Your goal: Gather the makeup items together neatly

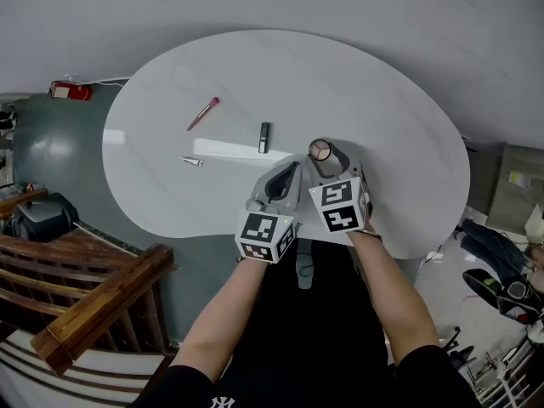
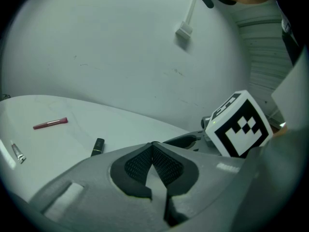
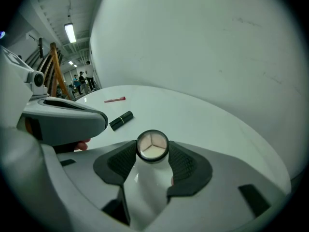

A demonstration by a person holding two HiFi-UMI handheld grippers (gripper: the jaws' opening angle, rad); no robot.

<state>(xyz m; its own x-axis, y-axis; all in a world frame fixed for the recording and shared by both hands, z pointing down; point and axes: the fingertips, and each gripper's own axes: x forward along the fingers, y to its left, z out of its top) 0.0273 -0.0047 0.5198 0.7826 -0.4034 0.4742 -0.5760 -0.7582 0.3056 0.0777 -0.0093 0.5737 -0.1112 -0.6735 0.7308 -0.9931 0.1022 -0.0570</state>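
Observation:
A round compact (image 1: pixel 319 150) with a pale three-part top stands on the white oval table (image 1: pixel 382 100), near its front edge. My right gripper (image 1: pixel 322 153) is shut on the compact (image 3: pixel 152 146), one pad against each side. Just to its left, my left gripper (image 1: pixel 293 167) hovers shut, its pads meeting at the tips (image 2: pixel 152 144) with nothing between them. A black lipstick (image 1: pixel 264 137) lies ahead of both grippers. Farther left are a pink lip pencil (image 1: pixel 204 113) and a small silver tube (image 1: pixel 192 161). All three also show in the left gripper view: lipstick (image 2: pixel 97 146), pencil (image 2: pixel 50 123), tube (image 2: pixel 17 152).
The table's curved front edge runs just under my hands. A wooden railing (image 1: pixel 93 304) stands at the lower left, and a red object (image 1: pixel 70 91) lies off the table's left side. Bags and clutter (image 1: pixel 501 287) sit on the floor at right.

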